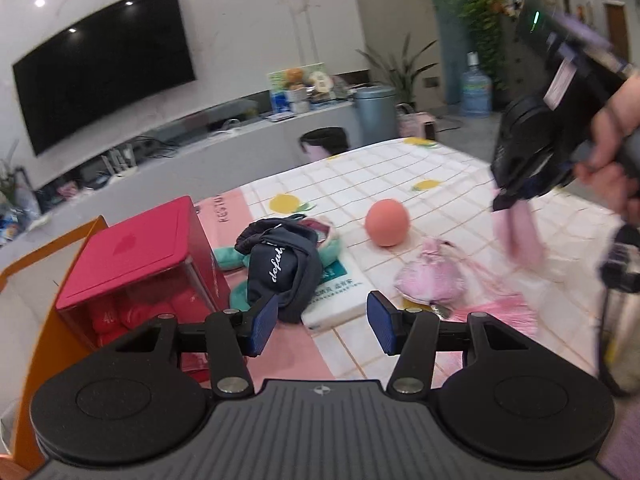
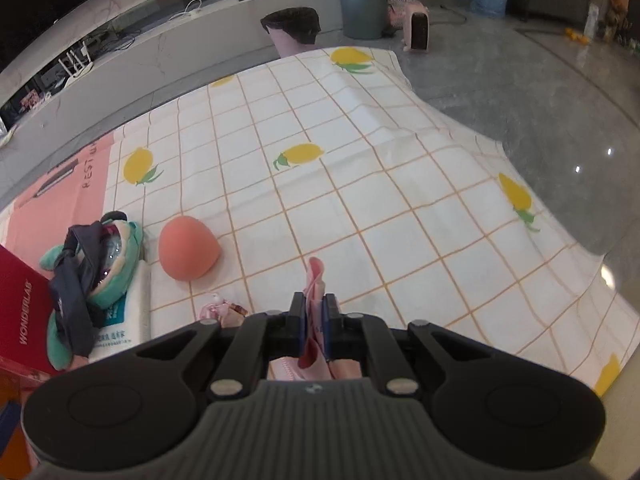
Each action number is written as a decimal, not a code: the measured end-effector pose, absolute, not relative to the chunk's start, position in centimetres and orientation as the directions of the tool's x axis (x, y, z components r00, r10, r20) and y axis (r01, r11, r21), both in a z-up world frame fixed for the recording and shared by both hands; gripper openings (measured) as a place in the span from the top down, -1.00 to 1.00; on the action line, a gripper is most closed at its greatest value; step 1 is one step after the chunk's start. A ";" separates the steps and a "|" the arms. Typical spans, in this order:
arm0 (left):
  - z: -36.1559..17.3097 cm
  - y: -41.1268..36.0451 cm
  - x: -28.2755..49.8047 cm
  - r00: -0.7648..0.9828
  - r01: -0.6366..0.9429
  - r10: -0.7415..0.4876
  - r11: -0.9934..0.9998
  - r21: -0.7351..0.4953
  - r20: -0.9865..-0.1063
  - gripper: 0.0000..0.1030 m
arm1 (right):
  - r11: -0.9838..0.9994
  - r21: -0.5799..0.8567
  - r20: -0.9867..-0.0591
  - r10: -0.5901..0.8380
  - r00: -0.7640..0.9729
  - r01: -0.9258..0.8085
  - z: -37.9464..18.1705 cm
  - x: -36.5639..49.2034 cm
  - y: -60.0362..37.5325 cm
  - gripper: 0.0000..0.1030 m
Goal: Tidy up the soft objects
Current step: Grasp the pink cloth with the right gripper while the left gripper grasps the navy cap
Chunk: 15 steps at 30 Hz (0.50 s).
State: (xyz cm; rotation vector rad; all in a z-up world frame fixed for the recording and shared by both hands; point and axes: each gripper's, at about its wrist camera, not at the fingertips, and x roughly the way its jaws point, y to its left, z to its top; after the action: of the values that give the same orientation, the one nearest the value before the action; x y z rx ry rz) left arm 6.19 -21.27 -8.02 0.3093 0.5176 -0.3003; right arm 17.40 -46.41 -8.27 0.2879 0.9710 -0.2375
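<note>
Holding: our right hand-held gripper (image 2: 315,322) is clamped on a pink cloth (image 2: 314,276), lifted above the desk (image 2: 360,184).
Left hand-held gripper (image 1: 322,322): jaws apart, nothing between them, aimed at the navy cap (image 1: 280,268).
Waiting on the desk: peach ball (image 1: 387,222), teal plush (image 2: 120,272), tissue pack (image 1: 336,296), pink pouch (image 1: 430,280).
Red box (image 1: 132,256): at left, some red items inside.
Progress: we judge most sorting remains.

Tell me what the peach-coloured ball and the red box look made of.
Ball: probably foam or soft rubber, with a matte skin, no glare, and a slightly lopsided shape. Red box: likely coated cardboard, with flat panels, crisp edges and a faint sheen; a clear side shows red contents.
</note>
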 end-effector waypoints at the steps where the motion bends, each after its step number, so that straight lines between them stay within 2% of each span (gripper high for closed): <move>1: -8.5 -21.9 6.6 0.834 0.343 -0.191 0.914 0.216 -0.517 -0.20 | 0.938 0.129 -0.835 -0.072 0.546 0.321 -8.2 17.5 -46.3 0.89; 5: -10.2 -23.8 8.0 0.875 0.250 -0.097 0.929 0.273 -0.474 -0.20 | 0.940 0.155 -0.836 -0.041 0.548 0.305 -8.5 17.7 -46.3 0.89; 10: -11.4 -23.8 10.1 0.878 0.184 -0.050 0.953 0.240 -0.476 -0.20 | 0.920 0.262 -0.839 0.068 0.540 0.292 -9.3 18.5 -46.3 0.89; 15: -11.9 -23.1 12.2 0.873 0.159 -0.043 0.967 0.200 -0.485 -0.20 | 0.925 0.264 -0.834 0.076 0.547 0.274 -9.3 19.0 -45.6 0.89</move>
State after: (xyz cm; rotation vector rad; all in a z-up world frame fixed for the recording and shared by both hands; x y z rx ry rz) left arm 12.18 -23.11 -11.89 0.2380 0.4988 -0.1067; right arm 18.95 -45.64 -9.29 0.3883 0.9922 -0.1205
